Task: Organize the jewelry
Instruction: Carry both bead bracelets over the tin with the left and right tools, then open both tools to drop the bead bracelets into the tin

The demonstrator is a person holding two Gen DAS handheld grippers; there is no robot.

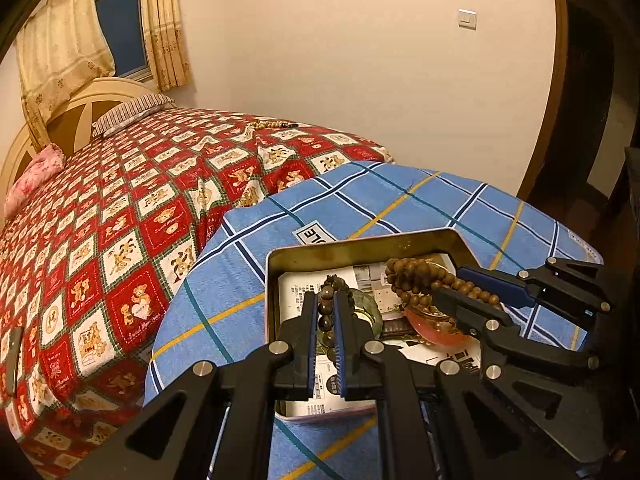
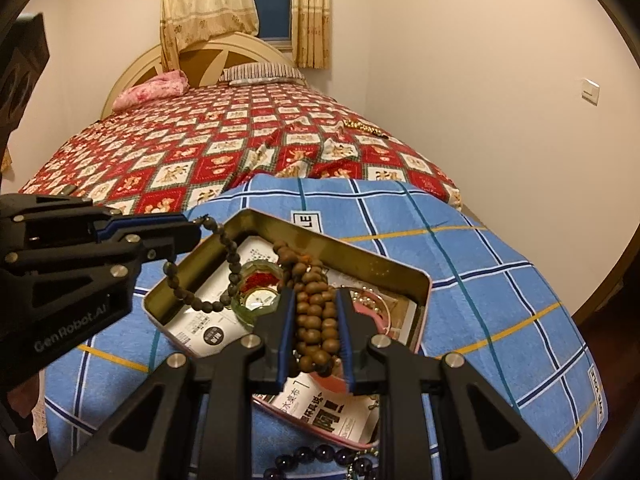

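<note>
The dark bead bracelet hangs over the tin, pinched in the nearly closed left gripper; it should be lowered slowly onto the tin's paper lining, clear of the green glass piece. In the right view, the right gripper clamps a bunched brown bead strand above the tin's middle, where a pink bangle crowds the floor and purple beads lie just outside the near rim.

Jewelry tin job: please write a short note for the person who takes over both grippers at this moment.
Left gripper: shut on the dark bead bracelet, which hangs over the tin's left side.
Right gripper: shut on the bunched brown bead strand, above the tin's middle.
Already in the tin: a green glass piece and a pink bangle, lying on printed papers.
Left to do: release both strands inside; collect the purple beads beside the near rim and the light beads far out on the bed.
</note>
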